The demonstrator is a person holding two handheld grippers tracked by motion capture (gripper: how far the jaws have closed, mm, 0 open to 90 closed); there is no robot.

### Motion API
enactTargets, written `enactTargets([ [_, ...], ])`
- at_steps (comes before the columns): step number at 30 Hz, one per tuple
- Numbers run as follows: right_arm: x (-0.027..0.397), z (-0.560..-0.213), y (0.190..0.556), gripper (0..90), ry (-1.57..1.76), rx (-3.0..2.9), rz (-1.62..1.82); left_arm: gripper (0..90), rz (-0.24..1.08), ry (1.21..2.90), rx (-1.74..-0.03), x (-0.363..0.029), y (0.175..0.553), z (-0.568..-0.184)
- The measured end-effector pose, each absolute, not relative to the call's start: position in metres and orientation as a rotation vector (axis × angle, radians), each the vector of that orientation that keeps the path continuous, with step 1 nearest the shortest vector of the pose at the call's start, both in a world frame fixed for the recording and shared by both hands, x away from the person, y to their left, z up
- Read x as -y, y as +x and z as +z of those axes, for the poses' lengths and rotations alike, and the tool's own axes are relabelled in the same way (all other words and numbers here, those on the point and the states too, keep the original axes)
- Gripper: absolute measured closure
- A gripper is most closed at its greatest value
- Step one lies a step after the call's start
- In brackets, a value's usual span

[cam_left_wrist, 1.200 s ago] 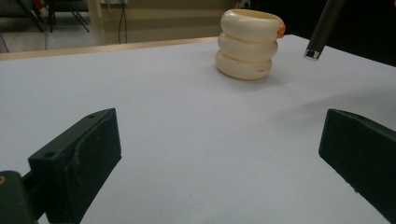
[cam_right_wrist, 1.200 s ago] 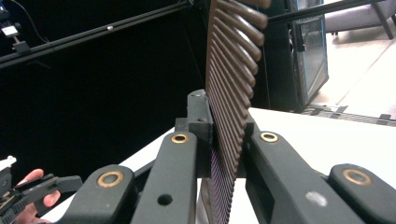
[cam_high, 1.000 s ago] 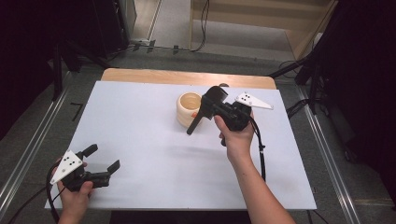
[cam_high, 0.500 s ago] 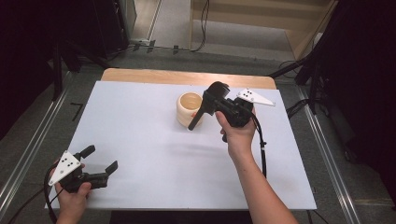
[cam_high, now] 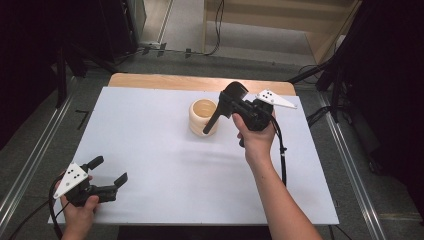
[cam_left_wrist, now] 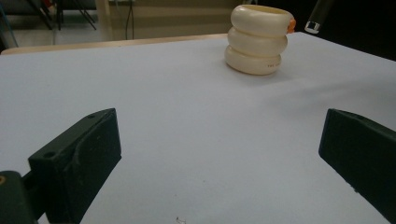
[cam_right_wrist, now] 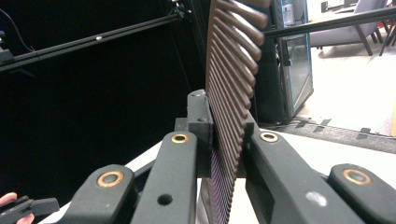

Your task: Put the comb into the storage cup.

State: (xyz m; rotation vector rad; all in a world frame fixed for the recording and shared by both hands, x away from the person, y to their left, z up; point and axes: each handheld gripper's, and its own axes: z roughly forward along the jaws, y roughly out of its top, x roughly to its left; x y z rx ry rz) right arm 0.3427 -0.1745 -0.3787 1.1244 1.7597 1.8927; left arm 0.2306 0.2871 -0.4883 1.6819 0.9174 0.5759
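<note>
A cream ribbed cup stands upright toward the far middle of the white table top; in the left gripper view the cup is far ahead. My right gripper hovers just right of the cup, shut on a dark ribbed utensil. The utensil's black handle slants down across the cup's right side, and its tip hangs beside the rim. In the right gripper view the ribbed blade stands clamped between the jaws. My left gripper sits open near the front left corner, nothing between its jaws.
A wooden strip borders the table's far edge. Metal rails run along both sides. Black stands and cables crowd the floor beyond the far right corner. A small orange bit shows at the cup's rim.
My right gripper has drifted slightly toward the far side with the utensil, and the handle tip has risen a little beside the cup. The left gripper has stayed put.
</note>
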Motion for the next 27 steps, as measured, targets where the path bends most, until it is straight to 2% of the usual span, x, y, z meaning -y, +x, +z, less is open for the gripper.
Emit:
enactTargets([
  [27,0.179,-0.363,0.362,82.5,1.128,-1.719,1.872,0.0,0.579,1.687,-0.916,-0.287,0.231,-0.489],
])
